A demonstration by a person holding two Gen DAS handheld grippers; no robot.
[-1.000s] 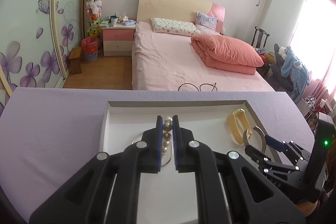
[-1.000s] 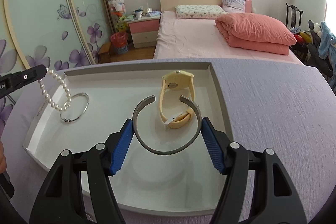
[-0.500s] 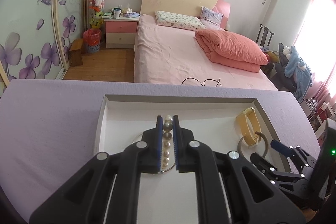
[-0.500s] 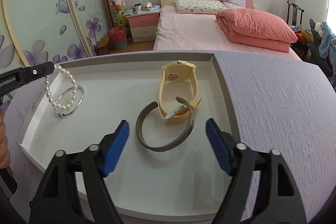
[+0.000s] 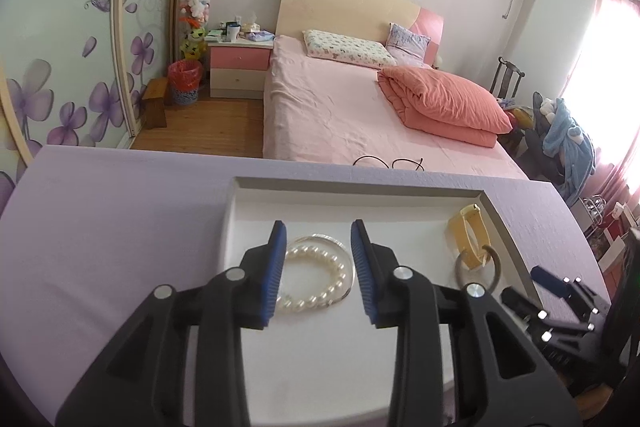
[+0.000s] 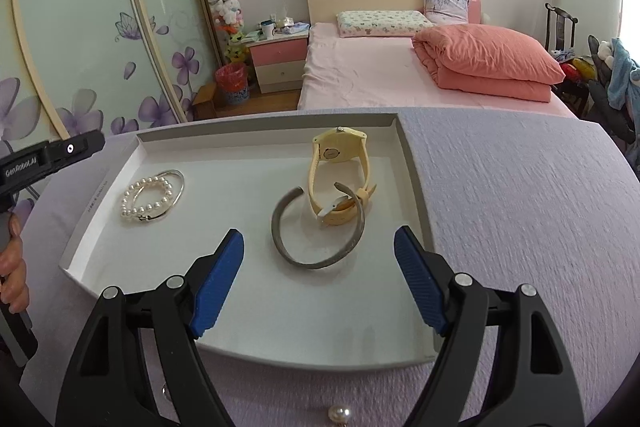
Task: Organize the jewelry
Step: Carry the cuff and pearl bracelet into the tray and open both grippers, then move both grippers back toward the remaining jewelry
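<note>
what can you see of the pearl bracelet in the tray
The pearl bracelet is a closed loop of small, glossy cream-white beads. It lies flat at the left end of the white tray, overlapping a thin silver bangle and touching it. The left gripper has just been opening; its blue pads stand either side of the bracelet without pressing it.

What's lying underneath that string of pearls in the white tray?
A thin silver bangle lies under the pearl bracelet, on the tray floor. Pearls cover parts of its ring.
</note>
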